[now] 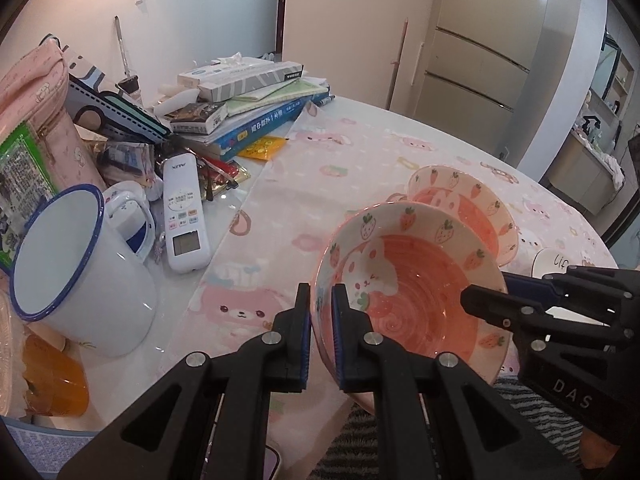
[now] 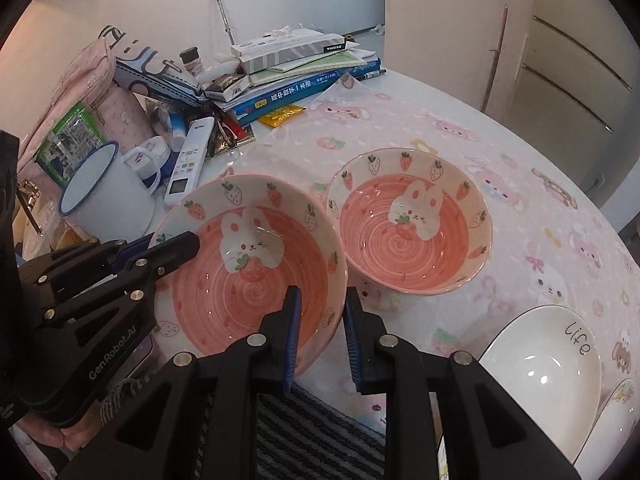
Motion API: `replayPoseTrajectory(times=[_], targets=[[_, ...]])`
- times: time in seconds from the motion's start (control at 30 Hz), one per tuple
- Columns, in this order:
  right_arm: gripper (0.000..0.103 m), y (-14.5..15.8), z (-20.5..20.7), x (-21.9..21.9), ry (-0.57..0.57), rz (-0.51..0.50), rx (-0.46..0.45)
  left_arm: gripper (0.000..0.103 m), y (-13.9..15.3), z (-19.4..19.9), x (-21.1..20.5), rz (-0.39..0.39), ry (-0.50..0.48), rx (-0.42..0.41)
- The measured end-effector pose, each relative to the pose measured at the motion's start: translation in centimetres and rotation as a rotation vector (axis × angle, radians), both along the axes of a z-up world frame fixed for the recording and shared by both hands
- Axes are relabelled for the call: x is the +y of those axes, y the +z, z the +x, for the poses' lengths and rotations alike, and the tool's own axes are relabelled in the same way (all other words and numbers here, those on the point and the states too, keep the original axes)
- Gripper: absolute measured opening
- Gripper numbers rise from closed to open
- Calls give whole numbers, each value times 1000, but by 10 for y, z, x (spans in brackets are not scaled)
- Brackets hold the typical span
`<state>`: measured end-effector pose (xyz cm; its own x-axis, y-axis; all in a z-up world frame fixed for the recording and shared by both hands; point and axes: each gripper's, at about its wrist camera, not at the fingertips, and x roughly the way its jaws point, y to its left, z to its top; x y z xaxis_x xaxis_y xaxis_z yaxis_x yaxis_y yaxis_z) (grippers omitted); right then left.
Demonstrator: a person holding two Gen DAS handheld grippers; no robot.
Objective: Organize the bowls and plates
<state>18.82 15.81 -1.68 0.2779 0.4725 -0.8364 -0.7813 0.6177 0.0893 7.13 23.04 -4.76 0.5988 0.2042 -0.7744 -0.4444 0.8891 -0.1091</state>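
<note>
Two pink bunny-and-strawberry bowls are in view. The near bowl (image 1: 416, 292) (image 2: 248, 276) is held at the table's front edge. My left gripper (image 1: 321, 328) is shut on its left rim, and it also shows in the right wrist view (image 2: 176, 246). My right gripper (image 2: 320, 320) straddles the bowl's right rim with its jaws apart, and it shows in the left wrist view (image 1: 480, 304). The second bowl (image 2: 408, 220) (image 1: 472, 208) stands on the pink tablecloth (image 2: 400, 120) just to the right. A white "life" bowl (image 2: 540, 356) sits at the right front.
A white enamel mug (image 1: 84, 268) with a blue rim stands at the left. A white remote (image 1: 184, 220), stacked books and boxes (image 1: 256, 100) and a pink bag (image 1: 36, 120) crowd the far left. A patterned plate edge (image 2: 616, 408) lies at the right front.
</note>
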Motion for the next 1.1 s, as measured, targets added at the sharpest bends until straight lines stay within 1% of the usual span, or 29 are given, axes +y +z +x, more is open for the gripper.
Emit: replayPoseTrajectory(times=[0.1,0.27,0.4,0.53,0.7,0.83,0.9,0.97,1.03,1.07,1.1], targets=[[24,3,5,-3,2,24,24,8,-2,1,2,-8,-3,-9],[24,16,7,-10,0,61,17,8,0,2,7,-39,-5,-28],[23,29,15,-21,-24,99,7,7,11,1,7,-15,-11,-42],[23,45,28,-37,-72,144,-3,8,33,2,4,-2,-33,-85],[23,62,47,-61,-127,203,-1,8,66,17,-8,56,-70,-121],[23,72,60,-79,-192,237,-9,8,105,44,-21,89,-116,-153],[24,75,67,-86,-218,247,-10,8,128,58,-27,82,-133,-190],[23,76,75,-93,-251,250,-18,8,148,69,-32,81,-133,-246],[23,76,80,-98,-269,245,-29,8,154,76,-35,72,-126,-281],[23,76,83,-99,-273,244,-35,11,149,80,-35,60,-133,-284],[23,75,84,-100,-267,247,-34,17,142,84,-35,50,-136,-275]])
